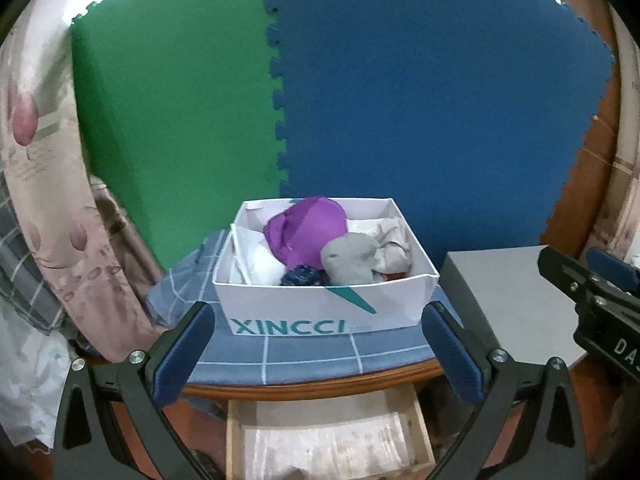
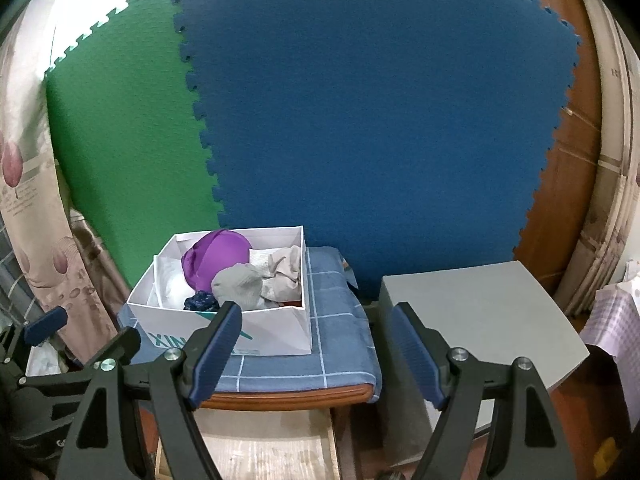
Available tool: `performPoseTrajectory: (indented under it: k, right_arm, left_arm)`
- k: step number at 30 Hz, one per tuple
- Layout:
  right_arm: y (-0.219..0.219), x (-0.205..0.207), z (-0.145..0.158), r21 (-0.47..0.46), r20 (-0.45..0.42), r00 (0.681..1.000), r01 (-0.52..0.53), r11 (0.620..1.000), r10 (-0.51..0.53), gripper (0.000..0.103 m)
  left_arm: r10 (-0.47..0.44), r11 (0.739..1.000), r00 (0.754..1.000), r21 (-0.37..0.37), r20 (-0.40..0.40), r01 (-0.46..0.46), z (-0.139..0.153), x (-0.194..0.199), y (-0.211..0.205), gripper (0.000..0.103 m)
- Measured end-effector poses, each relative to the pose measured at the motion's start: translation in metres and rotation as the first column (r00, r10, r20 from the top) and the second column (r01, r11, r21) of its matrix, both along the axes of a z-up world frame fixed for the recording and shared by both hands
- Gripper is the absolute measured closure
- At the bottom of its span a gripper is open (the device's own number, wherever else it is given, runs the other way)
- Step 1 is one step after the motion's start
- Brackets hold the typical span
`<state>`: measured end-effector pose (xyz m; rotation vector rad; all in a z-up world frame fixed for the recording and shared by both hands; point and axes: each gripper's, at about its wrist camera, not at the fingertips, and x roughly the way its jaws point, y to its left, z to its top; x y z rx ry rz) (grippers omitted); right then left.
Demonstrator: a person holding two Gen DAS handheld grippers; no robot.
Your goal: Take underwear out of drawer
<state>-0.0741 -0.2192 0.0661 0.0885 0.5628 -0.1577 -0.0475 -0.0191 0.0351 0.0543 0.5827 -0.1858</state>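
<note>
Foam puzzle mats, one green (image 1: 172, 112) and one dark blue (image 1: 432, 120), stand upright and interlocked behind a small wooden table (image 1: 312, 384) with a rounded front edge. A blue cloth with a pale grid pattern (image 1: 312, 350) covers the tabletop, and on it, towards the back left of the table, sits a white cardboard box printed with teal lettering (image 1: 320, 304). The box is open at the top and holds a heap of garments: a purple padded piece of underwear (image 1: 308, 232) lies highest, near the back wall of the box, with a grey bundle (image 1: 352, 258) in front of it, beige cloth (image 1: 396, 248) in the right corner, white fabric (image 1: 260, 264) on the left and a small dark blue patterned item (image 1: 304, 278) against the front wall. Beneath the table's front edge a pale wooden drawer (image 1: 332, 436) is pulled out, and its lined bottom shows no clothing in the visible part. To the right of the table stands a plain grey box-like block (image 2: 480, 320), just beside the cloth's right edge. A floral pink curtain (image 1: 44, 184) hangs at the left, and brown wood panelling (image 2: 568, 152) rises at the right. The left gripper (image 1: 316, 336) hangs before the table's front edge with its blue-padded fingers spread wide and nothing between them; the right gripper (image 2: 316, 340) likewise stands wide and empty.
</note>
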Motion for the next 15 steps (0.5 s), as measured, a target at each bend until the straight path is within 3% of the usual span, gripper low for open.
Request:
performPoseTrajectory:
  k: [4,15]
  right_arm:
    - [-0.002,-0.002,-0.002,-0.001,-0.003,1.000,-0.001,1.000,0.001,0.024]
    - [-0.006,-0.004,-0.005,0.000,-0.012,1.000,0.001,1.000,-0.001,0.024]
  left_arm:
    - [-0.015,0.999,1.000,-0.033,-0.006,0.015,-0.003,-0.001,-0.001,0.000]
    - [-0.009,1.000,1.000,-0.005,-0.028,0.009,-0.017,0.003,-0.003,0.000]
